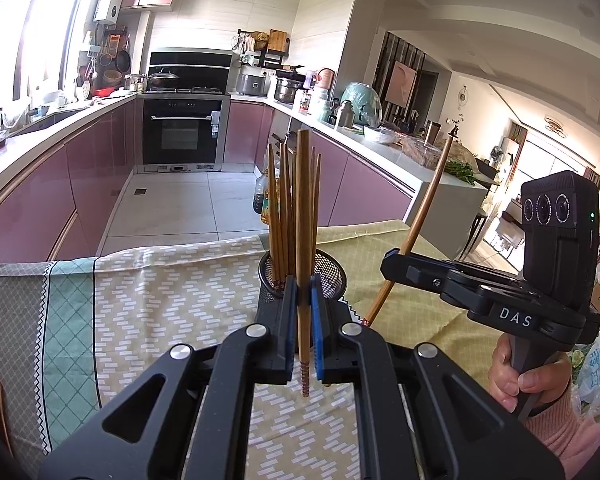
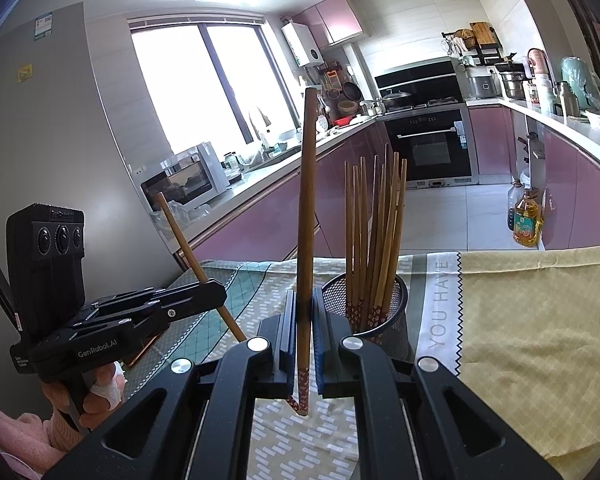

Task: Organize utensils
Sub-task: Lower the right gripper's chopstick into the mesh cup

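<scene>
Left wrist: two grippers (image 1: pixel 303 300) (image 1: pixel 392 264), one chopstick (image 1: pixel 303 216) each.

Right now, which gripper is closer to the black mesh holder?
Right, narrowly. The right gripper has the mesh holder close beside its right finger; the left gripper has it just past its fingertips, straight ahead.

Your left gripper (image 1: pixel 303 300) clamps one chopstick (image 1: pixel 303 216) upright, just before the mesh holder (image 1: pixel 332 276) on the table cloth (image 1: pixel 160 300), where more chopsticks (image 1: pixel 280 216) stand. Right of it, your right gripper (image 2: pixel 304 312) pinches another chopstick (image 2: pixel 306 208). Behind the table lie the floor (image 1: pixel 188 208) and oven (image 1: pixel 182 128).
</scene>
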The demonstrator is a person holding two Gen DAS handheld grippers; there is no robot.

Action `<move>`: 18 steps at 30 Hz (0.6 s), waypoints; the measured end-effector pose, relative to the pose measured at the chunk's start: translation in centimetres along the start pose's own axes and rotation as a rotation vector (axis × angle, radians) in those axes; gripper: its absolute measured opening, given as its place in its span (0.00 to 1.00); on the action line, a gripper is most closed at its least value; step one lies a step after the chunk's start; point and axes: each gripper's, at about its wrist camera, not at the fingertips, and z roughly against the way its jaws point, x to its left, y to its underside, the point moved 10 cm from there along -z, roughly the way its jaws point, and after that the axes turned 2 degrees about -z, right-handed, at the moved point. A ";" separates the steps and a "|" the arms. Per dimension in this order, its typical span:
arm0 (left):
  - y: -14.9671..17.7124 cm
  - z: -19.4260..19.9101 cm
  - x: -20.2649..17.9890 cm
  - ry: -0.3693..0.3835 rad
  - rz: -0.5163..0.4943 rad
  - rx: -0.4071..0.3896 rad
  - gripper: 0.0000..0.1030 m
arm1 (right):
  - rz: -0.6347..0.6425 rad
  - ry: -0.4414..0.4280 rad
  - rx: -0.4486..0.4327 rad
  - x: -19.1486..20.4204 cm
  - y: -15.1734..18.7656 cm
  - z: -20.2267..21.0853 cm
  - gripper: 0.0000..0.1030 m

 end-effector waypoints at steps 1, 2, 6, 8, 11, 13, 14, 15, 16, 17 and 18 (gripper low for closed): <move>-0.1 0.0 0.0 0.000 -0.001 0.000 0.07 | 0.000 0.000 0.000 0.0 0.0 0.0 0.06; -0.2 0.0 0.0 0.000 -0.001 0.000 0.07 | -0.001 0.000 -0.001 0.0 0.0 0.0 0.06; -0.3 -0.1 0.0 0.002 -0.002 -0.001 0.07 | 0.000 0.000 -0.002 0.0 -0.1 0.0 0.06; -0.2 0.0 -0.1 0.000 -0.003 -0.001 0.07 | 0.001 0.001 -0.003 0.1 -0.3 -0.1 0.06; -0.2 0.0 -0.1 0.001 -0.003 -0.002 0.07 | 0.002 0.001 -0.004 0.1 -0.4 -0.1 0.06; -0.3 -0.1 -0.1 0.000 -0.002 -0.002 0.07 | 0.002 0.000 -0.004 0.1 -0.5 -0.1 0.06; -0.2 0.0 -0.1 0.001 -0.002 -0.002 0.07 | 0.002 0.001 -0.005 0.1 -0.5 0.0 0.06; -0.2 -0.1 -0.1 0.001 -0.004 -0.002 0.07 | 0.002 0.001 -0.005 0.1 -0.5 0.0 0.06; -0.3 -0.1 -0.1 0.000 -0.004 -0.001 0.07 | 0.002 0.000 -0.005 0.1 -0.5 0.0 0.06; -0.3 0.0 -0.2 0.001 -0.004 -0.002 0.07 | 0.002 0.001 -0.005 0.1 -0.5 0.0 0.06; -0.4 -0.1 -0.2 0.000 -0.005 -0.002 0.07 | 0.003 0.001 -0.006 0.1 -0.6 0.0 0.06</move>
